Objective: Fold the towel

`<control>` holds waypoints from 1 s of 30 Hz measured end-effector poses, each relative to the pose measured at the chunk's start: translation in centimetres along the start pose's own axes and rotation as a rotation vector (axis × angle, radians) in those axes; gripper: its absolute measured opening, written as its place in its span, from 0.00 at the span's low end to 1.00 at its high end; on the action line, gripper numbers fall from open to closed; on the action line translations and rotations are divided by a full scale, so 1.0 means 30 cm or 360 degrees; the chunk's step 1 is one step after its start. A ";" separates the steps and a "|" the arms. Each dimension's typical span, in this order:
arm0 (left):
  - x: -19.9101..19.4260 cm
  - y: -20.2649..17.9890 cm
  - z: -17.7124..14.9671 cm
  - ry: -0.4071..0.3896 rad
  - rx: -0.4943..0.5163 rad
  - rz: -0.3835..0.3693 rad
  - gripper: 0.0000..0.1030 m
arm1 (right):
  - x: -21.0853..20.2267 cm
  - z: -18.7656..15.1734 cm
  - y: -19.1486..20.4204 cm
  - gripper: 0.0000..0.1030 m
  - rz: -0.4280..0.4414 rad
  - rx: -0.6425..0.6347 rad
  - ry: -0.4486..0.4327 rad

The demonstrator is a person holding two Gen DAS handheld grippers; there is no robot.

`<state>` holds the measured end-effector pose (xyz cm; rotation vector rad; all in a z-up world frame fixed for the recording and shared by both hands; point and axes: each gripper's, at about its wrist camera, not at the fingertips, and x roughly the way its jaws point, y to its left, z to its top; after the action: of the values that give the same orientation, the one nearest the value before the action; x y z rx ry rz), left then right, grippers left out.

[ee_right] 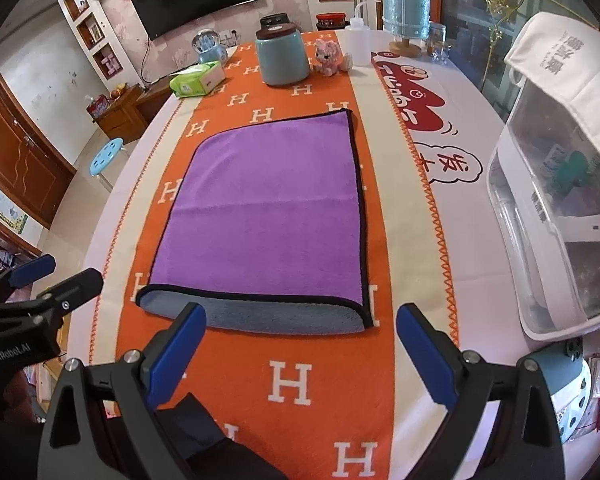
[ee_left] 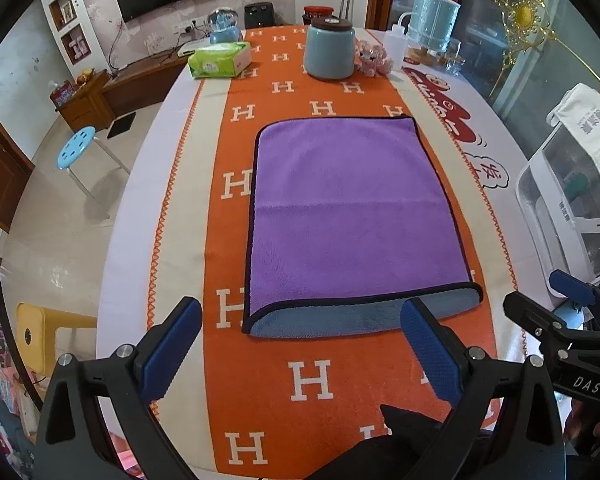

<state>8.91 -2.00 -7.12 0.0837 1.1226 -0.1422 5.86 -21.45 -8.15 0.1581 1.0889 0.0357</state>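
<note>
A purple towel point(ee_left: 352, 208) with a black hem lies folded flat on the orange table runner point(ee_left: 312, 376); its grey-blue underside shows along the near edge. It also shows in the right wrist view point(ee_right: 268, 208). My left gripper point(ee_left: 300, 348) is open and empty, just short of the towel's near edge. My right gripper point(ee_right: 296, 352) is open and empty, also just short of the near edge. Each gripper appears at the side of the other's view: the right gripper point(ee_left: 540, 300) and the left gripper point(ee_right: 56, 276).
At the far end stand a blue-grey jar point(ee_left: 329, 50), a green tissue pack point(ee_left: 220, 60), a pink toy point(ee_left: 374, 58) and a squeeze bottle point(ee_right: 358, 40). A clear plastic box point(ee_right: 556, 216) sits on the right. A blue stool point(ee_left: 78, 148) stands left of the table.
</note>
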 end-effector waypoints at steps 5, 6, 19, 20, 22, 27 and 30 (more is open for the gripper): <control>0.069 0.027 0.008 0.0040 0.0024 -0.0013 0.96 | 0.052 -0.003 -0.026 0.93 0.0017 -0.0046 0.0010; 0.080 0.035 0.008 0.0047 0.0028 -0.0015 0.96 | 0.063 -0.006 -0.032 0.92 0.0022 -0.0056 0.0011; 0.265 0.092 -0.015 0.0101 0.0129 -0.0090 0.96 | 0.208 -0.036 -0.103 0.90 0.0107 -0.0095 0.0067; 0.274 0.095 -0.014 0.0100 0.0134 -0.0095 0.96 | 0.218 -0.036 -0.107 0.90 0.0110 -0.0102 0.0068; 0.292 0.101 -0.010 0.0090 0.0145 -0.0111 0.96 | 0.233 -0.039 -0.117 0.89 0.0129 -0.0104 0.0076; 0.344 0.117 -0.007 0.0086 0.0181 -0.0158 0.96 | 0.270 -0.047 -0.139 0.86 0.0167 -0.0097 0.0091; 0.382 0.121 -0.015 0.0111 0.0218 -0.0149 0.96 | 0.288 -0.055 -0.149 0.84 0.0166 -0.0087 0.0106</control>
<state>13.94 0.83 -17.67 0.1589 1.1861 -0.3017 8.18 -24.77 -17.14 0.1654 1.1441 0.1650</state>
